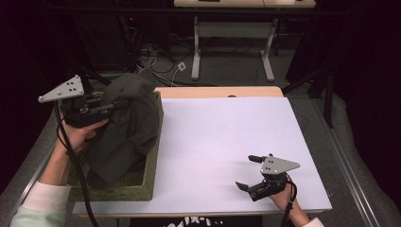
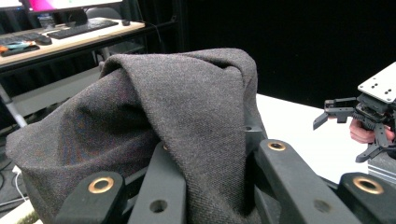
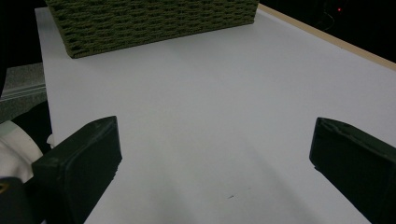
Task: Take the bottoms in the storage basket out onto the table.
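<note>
The cloth (image 1: 126,124) is one dark grey piece, bunched and lifted partly out of the basket (image 1: 152,156), its lower end trailing down inside. I've got my left gripper (image 1: 112,106) pinched shut on a fold of it above the basket's far half; in the left gripper view the fabric (image 2: 187,116) is wedged right between the jaws and drapes over them. The cloth hangs long from that grip down toward the basket's near end, so its long axis runs roughly far-to-near along the basket.

My right gripper (image 1: 249,172) sits well to the right of the basket, low over the white tabletop (image 1: 227,137), jaws spread wide with nothing between them. The right gripper view looks straight across bare table at the basket's woven side (image 3: 154,21).

So the left hand is the one on the cloth, and the right is well apart from it. I'd judge the cloth must swing right, out of the basket.

Count: one cloth, one basket, two grippers.
</note>
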The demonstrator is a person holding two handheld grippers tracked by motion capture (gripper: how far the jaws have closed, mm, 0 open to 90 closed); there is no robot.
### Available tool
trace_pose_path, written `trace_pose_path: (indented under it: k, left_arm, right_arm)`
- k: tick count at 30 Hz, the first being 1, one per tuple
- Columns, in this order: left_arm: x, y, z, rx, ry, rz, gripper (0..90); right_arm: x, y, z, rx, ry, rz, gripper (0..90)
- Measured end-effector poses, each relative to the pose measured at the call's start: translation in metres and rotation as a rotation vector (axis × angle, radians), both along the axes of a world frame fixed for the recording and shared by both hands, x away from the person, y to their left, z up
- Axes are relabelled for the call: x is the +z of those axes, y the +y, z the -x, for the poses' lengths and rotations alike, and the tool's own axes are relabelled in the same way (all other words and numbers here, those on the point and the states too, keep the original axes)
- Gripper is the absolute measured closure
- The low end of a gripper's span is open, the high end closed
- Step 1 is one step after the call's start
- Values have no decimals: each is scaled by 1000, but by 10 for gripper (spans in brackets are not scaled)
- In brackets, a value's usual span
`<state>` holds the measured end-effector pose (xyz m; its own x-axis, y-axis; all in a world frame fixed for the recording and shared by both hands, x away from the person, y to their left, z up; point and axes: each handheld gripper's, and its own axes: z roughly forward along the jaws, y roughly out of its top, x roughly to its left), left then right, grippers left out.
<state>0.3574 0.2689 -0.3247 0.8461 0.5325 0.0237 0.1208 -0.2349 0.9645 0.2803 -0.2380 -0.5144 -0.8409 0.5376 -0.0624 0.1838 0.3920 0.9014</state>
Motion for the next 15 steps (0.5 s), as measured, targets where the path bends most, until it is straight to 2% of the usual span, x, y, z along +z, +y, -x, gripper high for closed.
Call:
trace_pose_path:
  k: [15]
  left_arm:
    - [6,-18,-5,-23,-7,4,790]
  right_arm:
    - [0,-1,0,-1,2,-1,18]
